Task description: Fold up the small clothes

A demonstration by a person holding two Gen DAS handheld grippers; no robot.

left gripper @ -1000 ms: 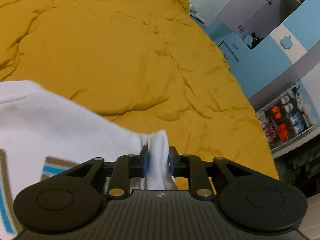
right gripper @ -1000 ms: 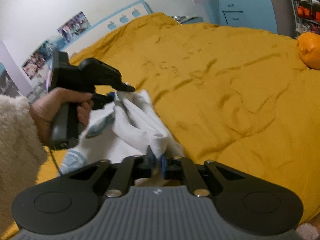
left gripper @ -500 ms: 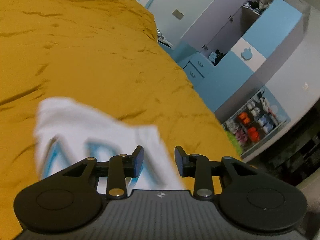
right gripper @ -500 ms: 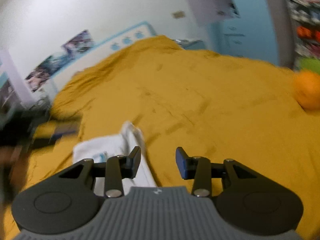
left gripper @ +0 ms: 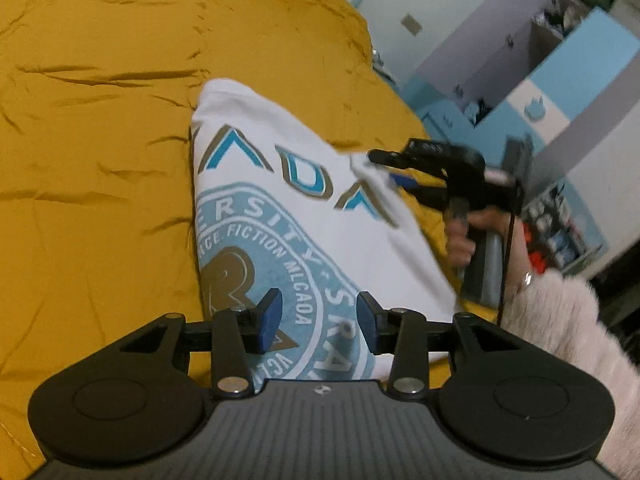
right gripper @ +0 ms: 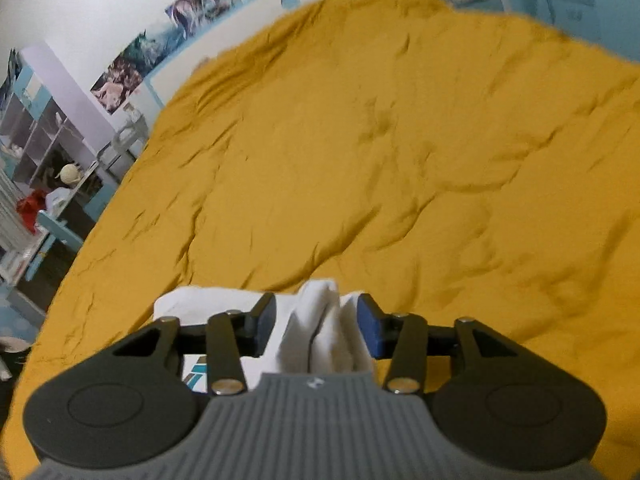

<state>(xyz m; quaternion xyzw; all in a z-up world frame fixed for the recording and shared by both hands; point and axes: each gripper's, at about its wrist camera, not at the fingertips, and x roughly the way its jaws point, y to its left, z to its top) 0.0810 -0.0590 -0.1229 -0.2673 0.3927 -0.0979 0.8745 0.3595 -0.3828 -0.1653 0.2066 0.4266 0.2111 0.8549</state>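
A small white T-shirt (left gripper: pixel 304 208) with a blue and brown round print lies on the mustard bedspread (left gripper: pixel 100 140). My left gripper (left gripper: pixel 318 322) is open, its jaws apart just above the printed front. My right gripper (right gripper: pixel 316 322) is open with a bunched white fold of the shirt (right gripper: pixel 320 332) between its pads. In the left wrist view the right gripper (left gripper: pixel 394 170) sits at the shirt's right edge, fabric between its open fingers.
The mustard bedspread (right gripper: pixel 380 140) fills both views. Blue and white cupboards (left gripper: pixel 560 92) and a shelf rack (left gripper: pixel 560 220) stand right of the bed. Shelves and a desk (right gripper: pixel 44 168) stand left of it. Pictures (right gripper: pixel 160 48) hang on the wall.
Both grippers let go of the shirt and opened. The shirt dropped flat, print up. The right gripper has come back to the shirt's right edge, fabric now between its pads.
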